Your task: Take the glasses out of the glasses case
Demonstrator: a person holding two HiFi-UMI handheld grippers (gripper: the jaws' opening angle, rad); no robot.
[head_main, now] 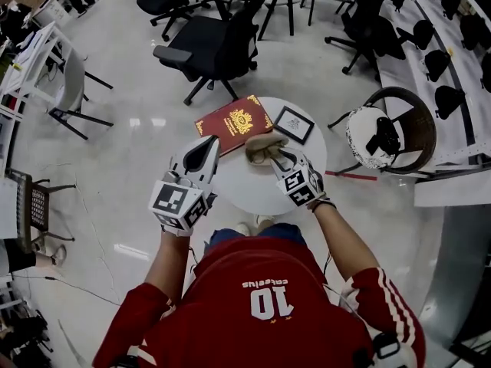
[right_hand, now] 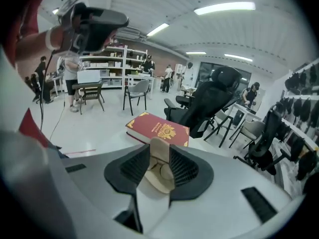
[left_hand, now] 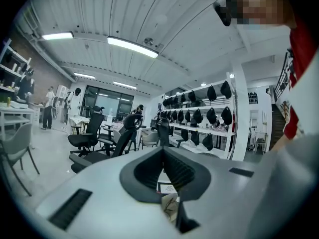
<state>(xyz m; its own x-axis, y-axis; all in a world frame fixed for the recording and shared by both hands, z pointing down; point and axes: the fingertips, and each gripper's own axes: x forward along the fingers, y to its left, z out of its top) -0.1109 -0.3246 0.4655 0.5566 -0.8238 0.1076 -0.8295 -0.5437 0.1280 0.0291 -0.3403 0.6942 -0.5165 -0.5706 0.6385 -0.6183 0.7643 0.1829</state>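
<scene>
Right gripper (right_hand: 159,151) jaws stand apart around an open tan glasses case (right_hand: 156,184) holding glasses (right_hand: 161,171); a red book (right_hand: 158,129) lies just behind.

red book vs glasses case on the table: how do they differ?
The red book lies shut and flat; the tan glasses case is open, glasses showing inside. The case sits between the right gripper's jaws; the book is untouched. Both rest on the round white table.

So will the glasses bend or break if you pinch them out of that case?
Probably fragile: the glasses look thin-framed with round lenses, so a hard pinch might bend them. They seem light, so the open tan case could lift or slide along with them.
</scene>
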